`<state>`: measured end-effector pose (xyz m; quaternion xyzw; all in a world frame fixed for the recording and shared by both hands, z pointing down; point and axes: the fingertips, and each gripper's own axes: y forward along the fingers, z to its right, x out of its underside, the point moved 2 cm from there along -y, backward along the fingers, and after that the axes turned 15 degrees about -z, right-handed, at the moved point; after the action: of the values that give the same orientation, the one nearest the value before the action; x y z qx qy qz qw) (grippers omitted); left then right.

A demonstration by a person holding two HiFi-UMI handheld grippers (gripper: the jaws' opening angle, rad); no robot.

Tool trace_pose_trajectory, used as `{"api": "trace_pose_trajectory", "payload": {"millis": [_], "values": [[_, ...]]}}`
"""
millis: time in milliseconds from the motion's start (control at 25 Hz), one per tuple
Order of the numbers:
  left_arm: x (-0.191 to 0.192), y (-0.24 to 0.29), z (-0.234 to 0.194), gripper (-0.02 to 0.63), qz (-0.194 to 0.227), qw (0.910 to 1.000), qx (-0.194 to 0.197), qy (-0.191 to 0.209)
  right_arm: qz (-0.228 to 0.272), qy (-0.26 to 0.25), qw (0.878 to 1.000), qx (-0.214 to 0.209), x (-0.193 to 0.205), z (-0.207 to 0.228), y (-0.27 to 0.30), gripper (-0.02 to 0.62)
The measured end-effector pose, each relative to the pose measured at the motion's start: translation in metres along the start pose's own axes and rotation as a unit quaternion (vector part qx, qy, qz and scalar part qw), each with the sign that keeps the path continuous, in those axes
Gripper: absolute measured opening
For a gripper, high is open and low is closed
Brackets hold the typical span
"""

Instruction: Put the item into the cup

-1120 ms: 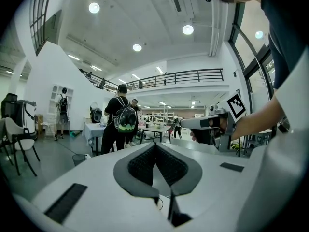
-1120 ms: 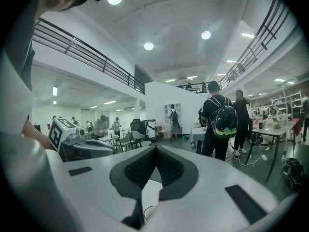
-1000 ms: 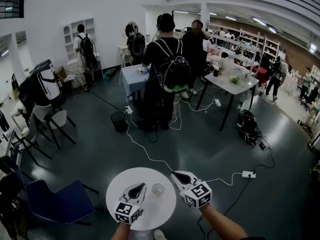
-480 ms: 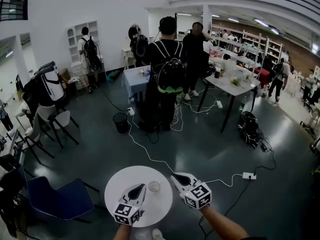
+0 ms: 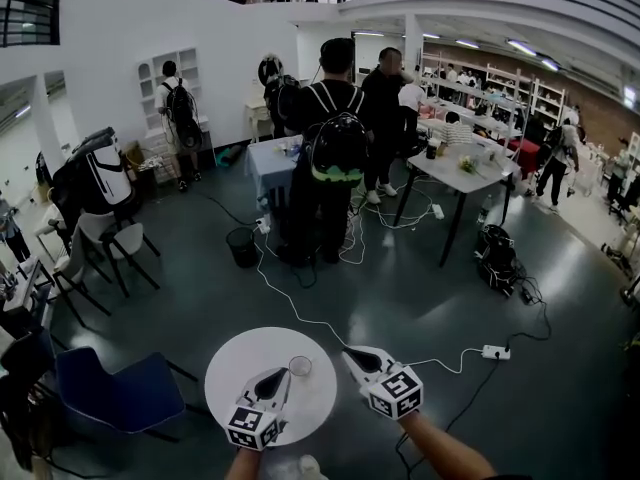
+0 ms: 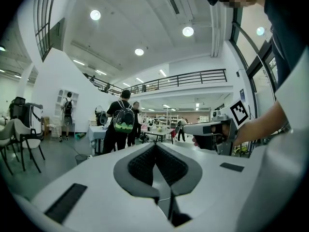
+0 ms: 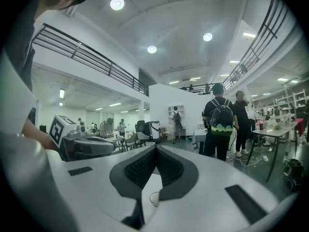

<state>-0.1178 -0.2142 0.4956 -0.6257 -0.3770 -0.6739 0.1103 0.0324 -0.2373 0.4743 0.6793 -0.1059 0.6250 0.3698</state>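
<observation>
A small clear cup (image 5: 300,366) stands upright on a round white table (image 5: 245,368), near its far right side. My left gripper (image 5: 279,374) hangs over the table just near-left of the cup, jaws shut with nothing between them (image 6: 155,145). My right gripper (image 5: 350,351) is past the table's right edge, to the right of the cup, and its pads also meet with nothing held (image 7: 156,147). The cup's rim (image 7: 153,197) shows low through the gap under the right pads. No loose item is in view.
A blue chair (image 5: 115,393) stands left of the table. A white cable (image 5: 300,313) runs over the dark floor to a power strip (image 5: 492,351). Several people with backpacks (image 5: 335,148) stand at tables farther off, next to a black bin (image 5: 238,243).
The table and cup have slid up and left in the head view, so the cup now sits closer to the left gripper's tip. Both grippers' jaws look the same.
</observation>
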Motion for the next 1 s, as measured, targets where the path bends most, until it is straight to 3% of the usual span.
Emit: {"api": "trace_pose_trajectory", "payload": {"millis": [1000], "values": [[0.035,-0.05,0.161,0.015,-0.001,0.9993,-0.037,-0.004,0.016,-0.005,0.999,-0.031,0.065,-0.018,-0.146,0.017]]}}
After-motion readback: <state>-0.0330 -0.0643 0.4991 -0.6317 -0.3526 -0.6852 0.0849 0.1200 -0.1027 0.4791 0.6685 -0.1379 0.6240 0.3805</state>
